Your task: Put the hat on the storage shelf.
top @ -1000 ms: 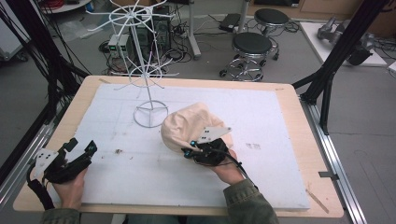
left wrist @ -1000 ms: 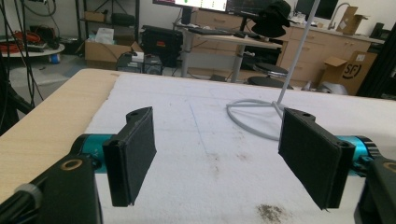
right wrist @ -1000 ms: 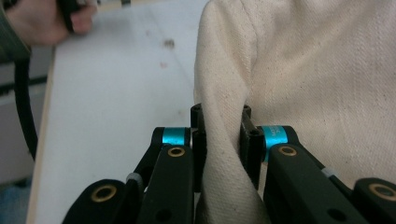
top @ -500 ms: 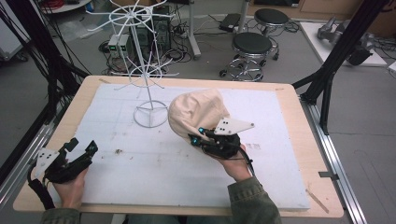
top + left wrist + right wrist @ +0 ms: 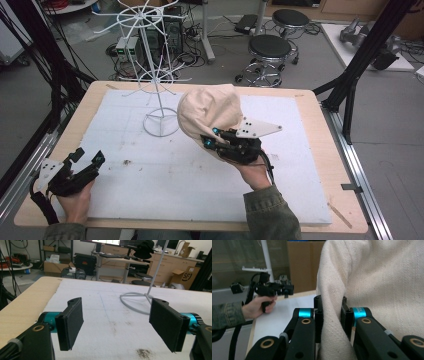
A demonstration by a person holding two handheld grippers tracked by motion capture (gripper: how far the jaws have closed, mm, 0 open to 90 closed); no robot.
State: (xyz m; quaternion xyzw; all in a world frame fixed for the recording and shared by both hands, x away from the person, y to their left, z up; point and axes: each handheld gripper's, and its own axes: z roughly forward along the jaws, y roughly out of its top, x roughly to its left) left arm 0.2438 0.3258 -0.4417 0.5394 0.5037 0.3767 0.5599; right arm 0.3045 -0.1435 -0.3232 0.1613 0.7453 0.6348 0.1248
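Cream cloth of the cap [image 5: 372, 290] sits clamped between the right gripper [image 5: 331, 315] jaws, held up beside the white wire stand [image 5: 159, 75]. Spread wide, the left gripper [image 5: 117, 322] hovers over the foam mat [image 5: 112, 315]. Beyond, a cardboard box [image 5: 187, 277] reads "SF".

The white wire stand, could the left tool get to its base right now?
Probably yes: the left tool is open, holds nothing, and only bare white mat lies between it and the wire stand base.
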